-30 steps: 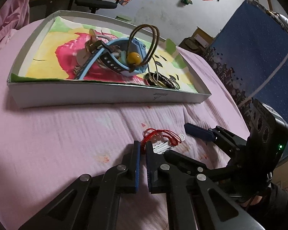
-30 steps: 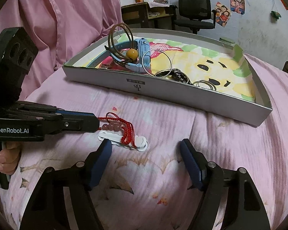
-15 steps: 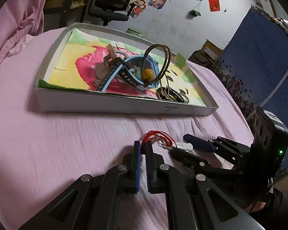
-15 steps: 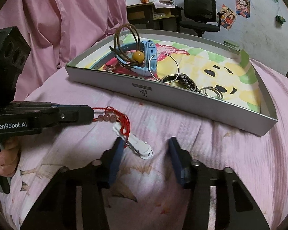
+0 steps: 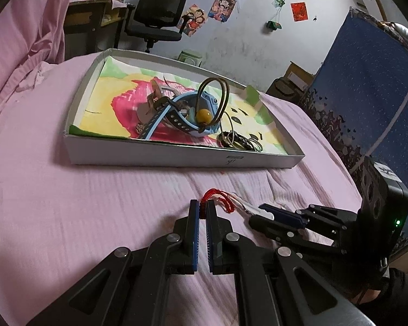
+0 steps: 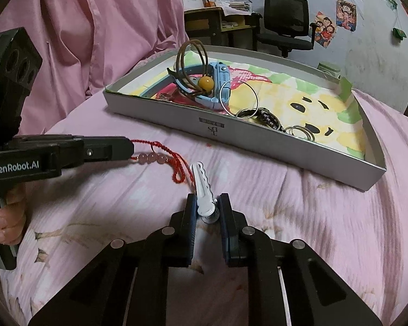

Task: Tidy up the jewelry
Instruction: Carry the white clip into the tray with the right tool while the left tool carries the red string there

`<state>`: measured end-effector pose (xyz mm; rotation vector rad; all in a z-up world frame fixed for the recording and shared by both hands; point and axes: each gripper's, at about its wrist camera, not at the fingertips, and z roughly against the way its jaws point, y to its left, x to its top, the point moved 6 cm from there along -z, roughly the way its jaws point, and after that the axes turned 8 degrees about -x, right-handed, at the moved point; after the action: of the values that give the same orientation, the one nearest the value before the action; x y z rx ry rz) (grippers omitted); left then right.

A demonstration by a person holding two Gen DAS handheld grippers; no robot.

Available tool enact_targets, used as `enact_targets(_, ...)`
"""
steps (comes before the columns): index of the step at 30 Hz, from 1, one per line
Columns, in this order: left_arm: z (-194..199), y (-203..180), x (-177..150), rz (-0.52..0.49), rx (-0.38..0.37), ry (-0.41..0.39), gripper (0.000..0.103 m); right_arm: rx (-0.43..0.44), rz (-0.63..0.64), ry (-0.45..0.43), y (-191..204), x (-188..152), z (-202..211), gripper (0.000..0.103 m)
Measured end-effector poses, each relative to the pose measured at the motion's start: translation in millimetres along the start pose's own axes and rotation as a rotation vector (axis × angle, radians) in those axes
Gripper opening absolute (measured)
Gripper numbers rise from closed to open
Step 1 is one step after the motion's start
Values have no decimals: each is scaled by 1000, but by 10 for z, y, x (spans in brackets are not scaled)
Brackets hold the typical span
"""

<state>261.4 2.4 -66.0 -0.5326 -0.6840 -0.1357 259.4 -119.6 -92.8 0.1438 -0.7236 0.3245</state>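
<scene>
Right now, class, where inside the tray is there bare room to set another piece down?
The tray is bare at its far right end, beyond the key rings. Its left half is crowded: blue watch, cord loop with amber bead, wire hoop.

Small items (image 5: pixel 142 129) under watch strap, perhaps earrings
</scene>
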Motion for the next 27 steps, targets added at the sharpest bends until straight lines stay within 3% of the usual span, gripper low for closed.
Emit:
enact_targets(10,103,-59,-90,-10,-11,-10,5,-2,-27,-6,-48,-127,152,14)
enact_targets(20,416,-176,84,-46,-4,-158,5,-44,-63,-129,-147,-64,445,14)
enact_targets(27,547,-136,357,-39,26,-259,5,-72,-111,-207,-314,162,552,14)
